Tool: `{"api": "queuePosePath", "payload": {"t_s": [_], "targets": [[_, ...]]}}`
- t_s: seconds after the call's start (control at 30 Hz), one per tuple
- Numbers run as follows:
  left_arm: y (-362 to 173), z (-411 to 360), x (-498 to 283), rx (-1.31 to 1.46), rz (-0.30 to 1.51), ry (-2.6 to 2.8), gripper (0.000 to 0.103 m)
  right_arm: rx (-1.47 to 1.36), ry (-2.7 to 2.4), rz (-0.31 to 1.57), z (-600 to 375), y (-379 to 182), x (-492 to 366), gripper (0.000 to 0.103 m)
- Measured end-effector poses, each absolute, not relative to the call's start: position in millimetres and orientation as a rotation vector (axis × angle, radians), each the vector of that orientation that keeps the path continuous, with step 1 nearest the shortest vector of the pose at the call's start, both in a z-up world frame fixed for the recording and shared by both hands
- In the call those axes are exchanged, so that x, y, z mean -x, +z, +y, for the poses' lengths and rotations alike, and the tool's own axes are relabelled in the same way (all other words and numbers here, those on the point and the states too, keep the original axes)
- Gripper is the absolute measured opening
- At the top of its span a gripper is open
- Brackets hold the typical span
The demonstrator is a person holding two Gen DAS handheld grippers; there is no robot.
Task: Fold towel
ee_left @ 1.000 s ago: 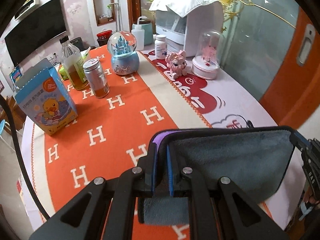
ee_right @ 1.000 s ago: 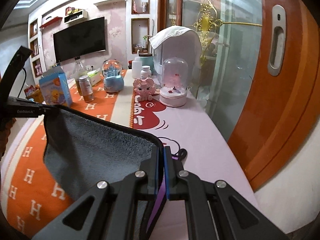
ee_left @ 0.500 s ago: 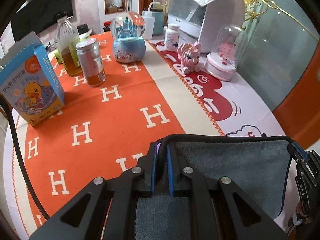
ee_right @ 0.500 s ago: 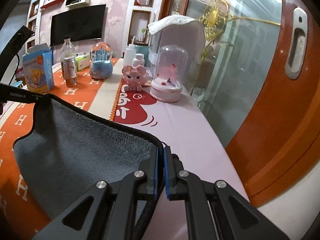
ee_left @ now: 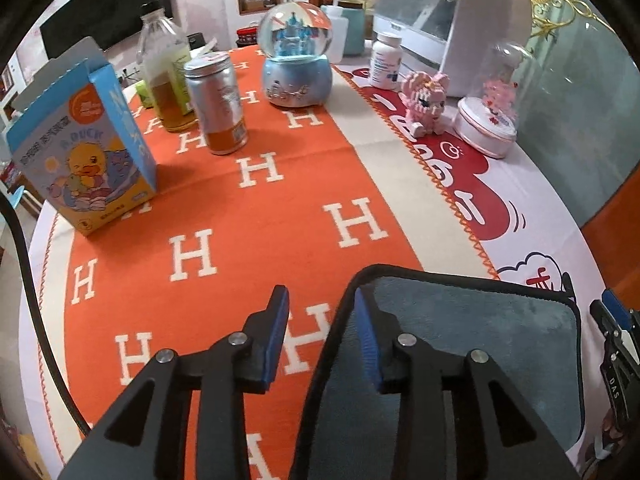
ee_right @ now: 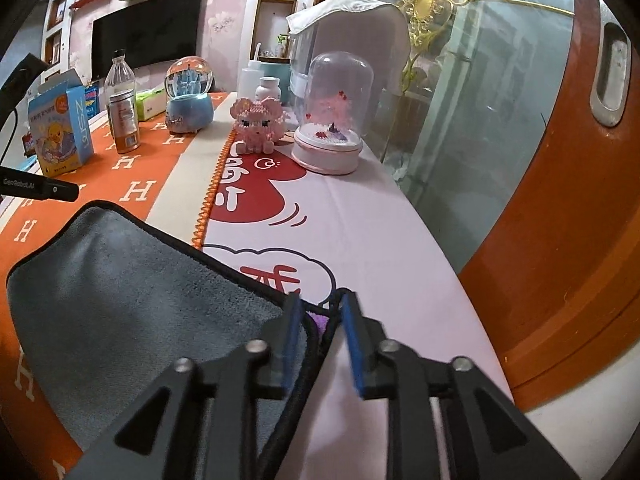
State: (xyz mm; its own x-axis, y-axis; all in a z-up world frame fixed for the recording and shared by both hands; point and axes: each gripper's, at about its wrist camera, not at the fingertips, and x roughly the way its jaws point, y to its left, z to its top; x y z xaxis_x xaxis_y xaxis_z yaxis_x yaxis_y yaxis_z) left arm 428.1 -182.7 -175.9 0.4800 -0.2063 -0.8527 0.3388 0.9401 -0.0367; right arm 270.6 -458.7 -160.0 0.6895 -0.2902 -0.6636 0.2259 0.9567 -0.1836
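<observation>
Left gripper (ee_left: 322,322) jaws apart, the towel's (ee_left: 472,340) left corner lying against the right finger, not clamped. Towel, grey with black edging, lies on the orange cloth (ee_left: 248,216) at the near table edge. Right gripper (ee_right: 320,324) jaws apart, straddling the towel's right corner. Box (ee_left: 80,148), can (ee_left: 218,110), globe (ee_left: 296,60) stand beyond.

On the surface's orange cloth (ee_left: 256,216) stand a blue duck box (ee_left: 86,148), a glass bottle (ee_left: 166,76), a can (ee_left: 218,108) and a snow globe (ee_left: 297,60); a pink brick toy (ee_left: 425,102) sits beside a glass dome (ee_left: 494,108).
</observation>
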Motion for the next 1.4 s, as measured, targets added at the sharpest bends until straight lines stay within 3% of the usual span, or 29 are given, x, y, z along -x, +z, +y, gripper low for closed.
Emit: {"api": "queuePosePath", "payload": {"t_s": [0.1, 0.17, 0.23, 0.33, 0.63, 0.9, 0.97, 1.2, 1.4], "targets": [[-171, -177, -424, -0.147, 1.021, -0.314, 0.046, 0.078, -0.277, 0.761, -456, -158, -272, 0.037], [-164, -171, -418, -0.148, 1.005, -0.293, 0.068, 0.070, -0.267, 0.764, -453, -156, -273, 0.042], [-157, -164, -410, -0.149, 0.981, -0.280, 0.069, 0.063, -0.254, 0.763, -449, -153, -273, 0.047], [-148, -153, -401, -0.139, 0.982, -0.268, 0.080, 0.058, -0.232, 0.757, -440, -148, -272, 0.052], [-126, -111, -360, -0.093, 0.980, -0.212, 0.089, 0.056, -0.159, 0.729, -404, -126, -261, 0.069], [-116, -61, -308, -0.030, 1.005, -0.169, 0.092, 0.065, -0.098, 0.724, -367, -110, -234, 0.090], [-113, -48, -294, -0.018, 1.010, -0.157, 0.100, 0.072, -0.085, 0.725, -356, -106, -224, 0.095], [-108, -1, -238, 0.046, 1.028, -0.134, 0.102, 0.080, -0.062, 0.730, -318, -98, -186, 0.103], [-106, 37, -182, 0.042, 1.037, -0.119, 0.102, 0.035, -0.075, 0.757, -285, -98, -143, 0.103]]}}
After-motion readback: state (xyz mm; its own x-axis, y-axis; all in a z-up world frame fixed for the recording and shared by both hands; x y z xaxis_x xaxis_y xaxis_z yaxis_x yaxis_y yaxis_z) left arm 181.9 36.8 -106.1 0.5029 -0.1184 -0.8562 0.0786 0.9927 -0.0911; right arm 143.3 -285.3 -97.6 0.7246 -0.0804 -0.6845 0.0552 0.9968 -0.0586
